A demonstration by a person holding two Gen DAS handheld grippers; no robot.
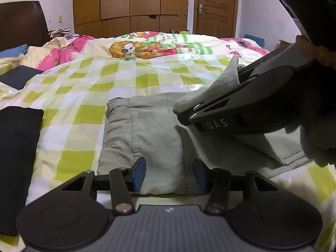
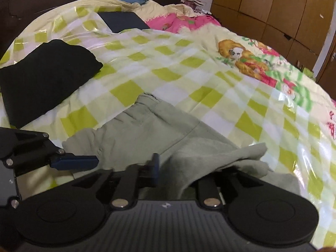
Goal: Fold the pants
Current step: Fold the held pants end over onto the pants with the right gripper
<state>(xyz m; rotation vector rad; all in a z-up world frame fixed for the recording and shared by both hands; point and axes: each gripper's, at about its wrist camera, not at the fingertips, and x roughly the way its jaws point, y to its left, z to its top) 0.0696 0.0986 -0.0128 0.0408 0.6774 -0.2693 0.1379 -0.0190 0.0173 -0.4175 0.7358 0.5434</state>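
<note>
I see grey pants lower centre on the checked bedspread; my left gripper gapes empty above them, right gripper has fabric draped between its fingers, grip unclear.

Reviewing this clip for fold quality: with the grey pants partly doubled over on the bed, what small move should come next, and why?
Probably let the right gripper lower its bunched flap onto the folded grey pants and release. The cloth there looks rumpled, not flat, while the left gripper hangs open over the near edge, gripping nothing, free to smooth it.
</note>
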